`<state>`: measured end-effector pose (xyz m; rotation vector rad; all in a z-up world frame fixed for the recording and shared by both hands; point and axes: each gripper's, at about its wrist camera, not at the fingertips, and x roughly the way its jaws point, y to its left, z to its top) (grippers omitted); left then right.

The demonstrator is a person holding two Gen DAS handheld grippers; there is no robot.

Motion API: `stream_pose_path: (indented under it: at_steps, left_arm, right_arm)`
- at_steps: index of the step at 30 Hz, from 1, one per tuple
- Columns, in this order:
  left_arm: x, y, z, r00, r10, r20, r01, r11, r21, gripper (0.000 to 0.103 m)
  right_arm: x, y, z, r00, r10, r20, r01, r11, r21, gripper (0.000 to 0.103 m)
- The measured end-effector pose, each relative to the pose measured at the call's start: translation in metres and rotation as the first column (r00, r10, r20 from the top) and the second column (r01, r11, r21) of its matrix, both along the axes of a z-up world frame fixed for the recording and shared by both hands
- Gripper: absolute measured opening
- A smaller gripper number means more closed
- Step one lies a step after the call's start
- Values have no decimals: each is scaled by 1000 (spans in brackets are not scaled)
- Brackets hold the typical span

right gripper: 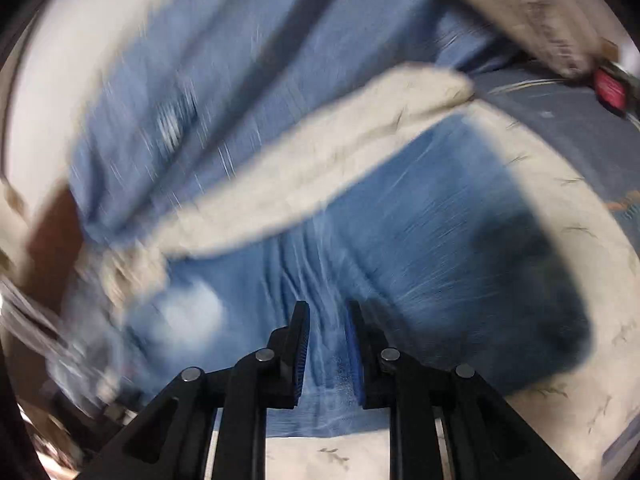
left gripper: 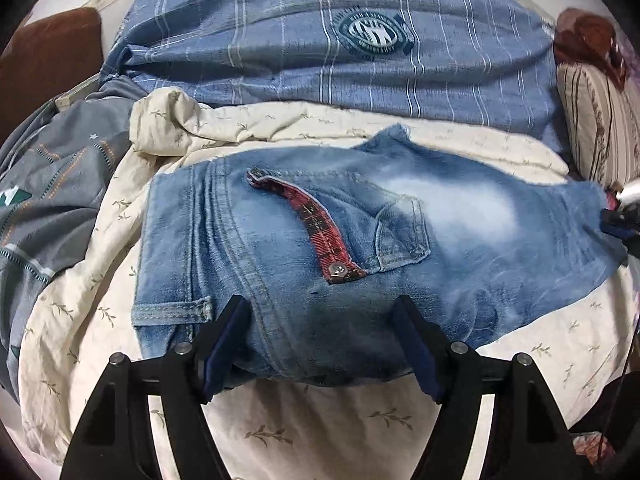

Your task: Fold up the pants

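Note:
Faded blue jeans [left gripper: 400, 240] lie across a cream sheet, waist toward me, with the red plaid fly lining [left gripper: 320, 224] turned out. My left gripper [left gripper: 320, 312] straddles the bunched waist edge with its jaws wide, and denim fills the gap and touches both pads. The right gripper [left gripper: 624, 208] shows at the far right edge, at the jeans' far end. In the blurred right wrist view, my right gripper [right gripper: 328, 308] has its jaws nearly together with a strip of the jeans [right gripper: 420, 220] between them, and creases run out from the grip.
A blue checked quilt [left gripper: 320, 40] with a round badge is heaped behind the jeans. A grey quilt [left gripper: 48, 184] is bunched at the left below a brown cushion [left gripper: 48, 60]. A striped pillow [left gripper: 600, 132] stands at the right. Cream leaf-print sheet [left gripper: 320, 432] lies bare in front.

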<state>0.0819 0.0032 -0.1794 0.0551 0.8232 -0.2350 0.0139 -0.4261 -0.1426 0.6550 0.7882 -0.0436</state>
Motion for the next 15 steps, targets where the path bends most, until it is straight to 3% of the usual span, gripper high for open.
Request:
stream_pose_path:
  at_steps: [2, 7, 8, 9, 11, 13, 15]
  left_arm:
    - [-4, 3, 5, 1000, 7, 22, -6, 1000, -23, 75]
    - [-11, 2, 12, 997, 24, 76, -24, 1000, -9, 78]
    - [-10, 1, 10, 997, 25, 67, -25, 1000, 2, 81]
    - [-10, 1, 9, 998, 26, 55, -27, 1000, 12, 83]
    - [-4, -1, 1, 999, 36, 9, -36, 998, 42, 83]
    - [-1, -2, -3, 999, 38, -19, -37, 998, 45, 85]
    - [1, -2, -5, 999, 39, -22, -38, 999, 36, 87]
  right_arm:
    - [-16, -11, 8, 998, -52, 36, 52, 999, 7, 23]
    - [-37, -34, 5, 990, -140, 25, 139, 990, 8, 23]
    - [-37, -37, 0, 986, -164, 15, 164, 986, 28, 24]
    - [-37, -45, -12, 980, -195, -27, 196, 979, 56, 33]
    - [-39, -56, -34, 969, -213, -124, 225, 970, 96, 36]
    - [-47, -62, -40, 969, -234, -75, 244, 956, 162, 35]
    - [-49, -65, -32, 966, -244, -83, 255, 954, 161, 35]
